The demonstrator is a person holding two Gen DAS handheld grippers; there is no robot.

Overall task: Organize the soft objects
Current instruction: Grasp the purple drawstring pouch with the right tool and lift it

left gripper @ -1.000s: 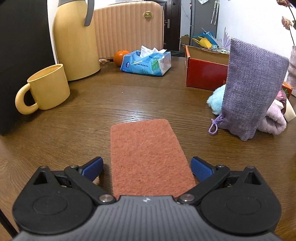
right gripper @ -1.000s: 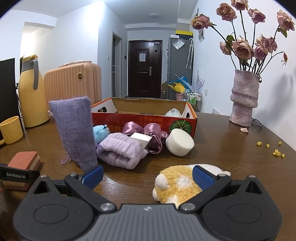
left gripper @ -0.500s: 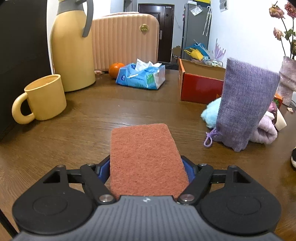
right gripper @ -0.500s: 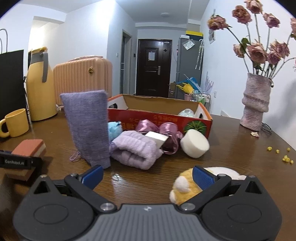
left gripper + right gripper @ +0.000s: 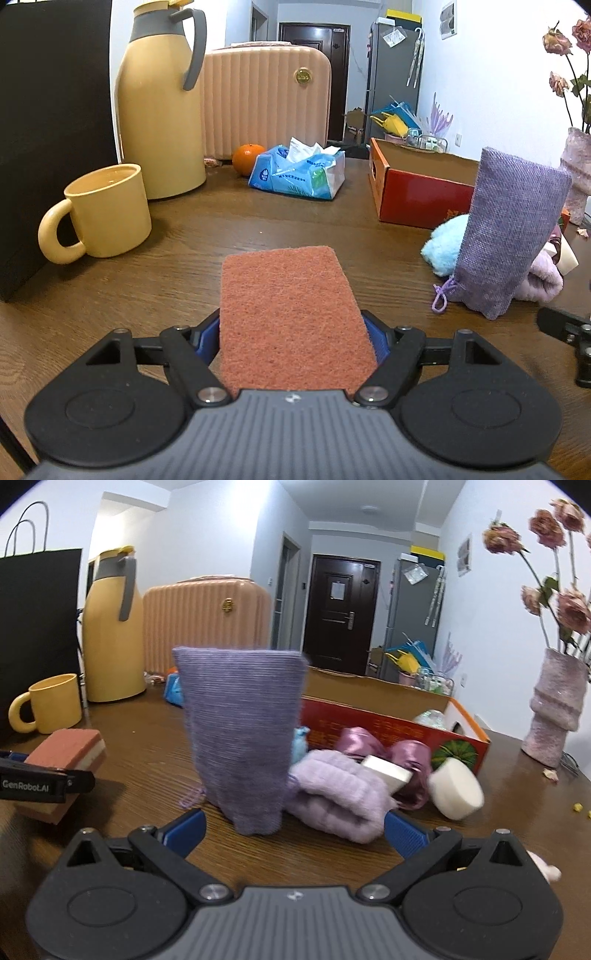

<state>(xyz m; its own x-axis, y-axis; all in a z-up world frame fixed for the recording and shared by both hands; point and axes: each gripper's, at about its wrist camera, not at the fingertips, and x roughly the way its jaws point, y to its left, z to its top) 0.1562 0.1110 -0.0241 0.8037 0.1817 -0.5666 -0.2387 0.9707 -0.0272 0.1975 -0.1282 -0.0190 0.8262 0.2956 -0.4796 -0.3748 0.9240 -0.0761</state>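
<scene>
Pinching the orange scouring sponge (image 5: 293, 317) at lower centre of the left wrist view: left hand-held gripper (image 5: 293, 338), blue pads tight against both long sides of the sponge. Beyond it, brown wooden counter (image 5: 258, 225). At left, yellow mug (image 5: 107, 210) with yellow thermos jug (image 5: 159, 99) behind. At centre rear, orange fruit (image 5: 248, 158) touching a blue tissue pack (image 5: 299, 173). At right, red cardboard box (image 5: 417, 192), then purple drawstring pouch (image 5: 506, 232) standing tilted, with a light-blue fluffy item (image 5: 443, 245) just beside it and a lilac rolled towel (image 5: 541, 282) behind its base.

Spread wide at the bottom of the right wrist view: right hand-held gripper (image 5: 293, 830), nothing between its blue pads. Just ahead, centre frame, same pouch (image 5: 243, 734) and towel (image 5: 340, 797). To the right, white round sponge (image 5: 456, 788) and pink satin item (image 5: 380, 749) in front of the box (image 5: 399, 727). At far left, sponge (image 5: 66, 760) gripped from the side, raised off the counter (image 5: 147, 746). At far right, pink vase (image 5: 554, 709).
</scene>
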